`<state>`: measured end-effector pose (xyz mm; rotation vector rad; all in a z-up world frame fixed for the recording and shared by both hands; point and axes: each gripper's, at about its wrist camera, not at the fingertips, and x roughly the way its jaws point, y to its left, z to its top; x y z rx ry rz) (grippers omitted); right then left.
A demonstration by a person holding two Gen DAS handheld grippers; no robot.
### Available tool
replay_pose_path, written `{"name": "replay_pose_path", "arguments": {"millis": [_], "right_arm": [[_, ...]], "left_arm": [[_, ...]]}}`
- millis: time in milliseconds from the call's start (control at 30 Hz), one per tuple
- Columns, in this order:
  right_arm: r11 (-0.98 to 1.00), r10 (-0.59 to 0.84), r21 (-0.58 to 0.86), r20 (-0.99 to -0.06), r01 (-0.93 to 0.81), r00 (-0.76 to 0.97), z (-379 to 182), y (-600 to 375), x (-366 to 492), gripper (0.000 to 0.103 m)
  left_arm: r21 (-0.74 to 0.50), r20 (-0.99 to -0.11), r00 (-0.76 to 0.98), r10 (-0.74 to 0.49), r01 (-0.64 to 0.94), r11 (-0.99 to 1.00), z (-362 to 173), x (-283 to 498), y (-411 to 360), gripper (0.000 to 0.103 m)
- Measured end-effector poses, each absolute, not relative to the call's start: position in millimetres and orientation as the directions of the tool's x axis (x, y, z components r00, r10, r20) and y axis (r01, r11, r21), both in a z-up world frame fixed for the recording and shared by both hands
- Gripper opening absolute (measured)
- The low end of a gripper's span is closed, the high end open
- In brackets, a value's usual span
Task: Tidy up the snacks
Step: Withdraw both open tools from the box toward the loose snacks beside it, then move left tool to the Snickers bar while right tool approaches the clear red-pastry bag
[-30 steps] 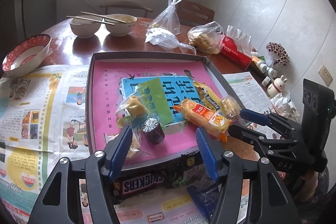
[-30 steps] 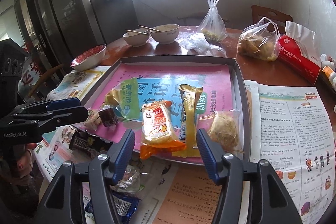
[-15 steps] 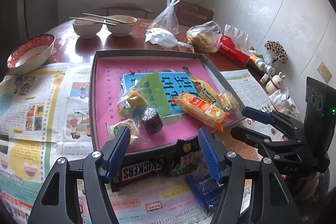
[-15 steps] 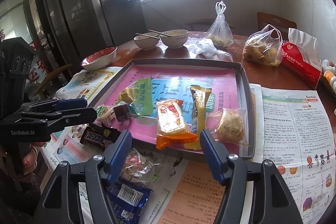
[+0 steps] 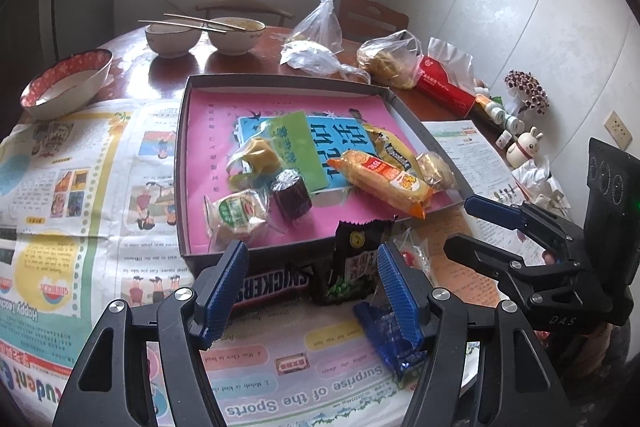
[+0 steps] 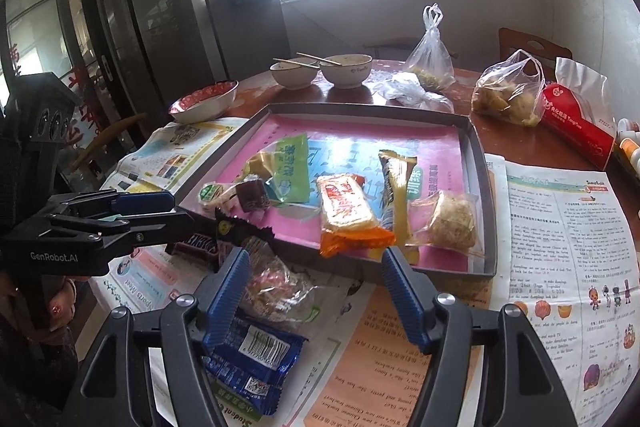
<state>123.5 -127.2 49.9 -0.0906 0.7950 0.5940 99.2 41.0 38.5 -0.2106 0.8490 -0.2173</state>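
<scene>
both grippers are now hovering over the near edge of the table, having backed away from the tray over the last second. the left gripper (image 5: 310, 287) is standing open with nothing between its jaws, above the snickers bar (image 5: 272, 287) and the black snack packet (image 5: 356, 263) leaning on the tray's near wall. the right gripper (image 6: 316, 291) is standing open and empty too, over the clear candy bag (image 6: 280, 287) and the blue wrapper (image 6: 252, 359). farther off, the tray (image 5: 280, 79) is holding the orange-wrapped cake (image 5: 384, 183), the foil-topped cupcake (image 5: 290, 193) and other snacks. judging from this, the pull-back is exposing four loose snacks still lying on the newspaper (image 5: 80, 187), so those probably come next.
</scene>
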Motion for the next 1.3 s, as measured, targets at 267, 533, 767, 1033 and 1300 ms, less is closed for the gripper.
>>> {"name": "replay_pose_path", "arguments": {"millis": [267, 533, 767, 1033, 1300], "right_arm": [[0.83, 0.468, 0.136, -0.697, -0.541, 0.543, 46.8, -124.2, 116.6, 0.068], [0.826, 0.469, 0.134, -0.703, -0.548, 0.535, 43.0, -120.8, 111.1, 0.068], [0.824, 0.466, 0.13, -0.71, -0.552, 0.529, 38.9, -118.0, 108.3, 0.069], [0.825, 0.462, 0.128, -0.713, -0.551, 0.527, 37.8, -116.6, 107.7, 0.069], [0.822, 0.454, 0.117, -0.726, -0.557, 0.516, 29.5, -112.8, 109.9, 0.069]], "left_arm": [[-0.267, -0.727, 0.636, -0.261, 0.089, 0.96, 31.0, 92.7, 45.3, 0.069], [-0.263, -0.738, 0.624, -0.255, 0.082, 0.961, 23.4, 90.7, 46.2, 0.069], [-0.259, -0.748, 0.616, -0.247, 0.072, 0.963, 16.7, 89.5, 48.8, 0.069], [-0.237, -0.753, 0.613, -0.241, 0.09, 0.967, 14.8, 95.6, 45.8, 0.069], [-0.218, -0.779, 0.587, -0.219, 0.074, 0.973, 3.7, 104.2, 43.2, 0.069]]}}
